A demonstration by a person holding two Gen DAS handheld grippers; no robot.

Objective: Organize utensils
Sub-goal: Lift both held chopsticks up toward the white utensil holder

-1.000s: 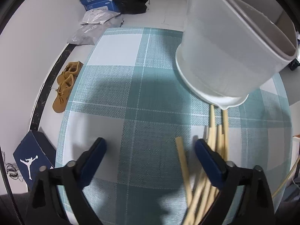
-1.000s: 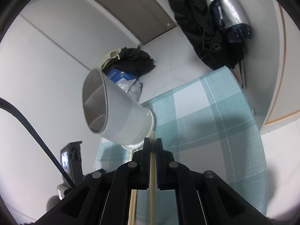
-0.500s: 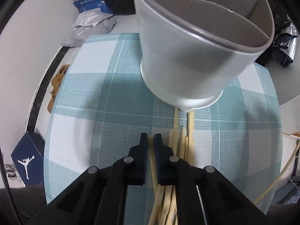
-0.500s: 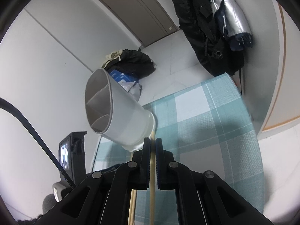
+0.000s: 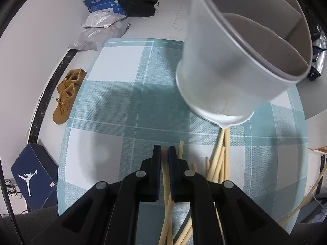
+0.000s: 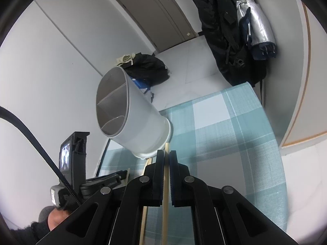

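Left wrist view shows the left gripper [image 5: 164, 149] with its jaws pinched on a single pale chopstick [image 5: 165, 175], whose long axis runs straight along the fingers, its squared tip poking out just past the fingertips and its other end trailing back below the camera. It is a plain, cream-coloured stick of even thickness. To its right the other chopsticks [image 5: 219, 159] lie loosely piled on the teal-and-white checked tablecloth [image 5: 114, 110], most pointing roughly away from the camera toward the white holder [image 5: 226, 77], some crossing each other at slight angles. That holder is a tall, round plastic cup with a grey rim and an inner divider making compartments; it appears tilted in the fisheye, its base at the far ends of the pile and its mouth leaning to the upper right. Right wrist view shows the right gripper [image 6: 166, 153] clamped on a second chopstick [image 6: 166, 181], likewise aligned with the fingers, tip aimed at the base of the holder [image 6: 132, 118], just beside it; whether they touch I cannot tell. The left gripper [image 6: 114, 178] is visible low on the left.
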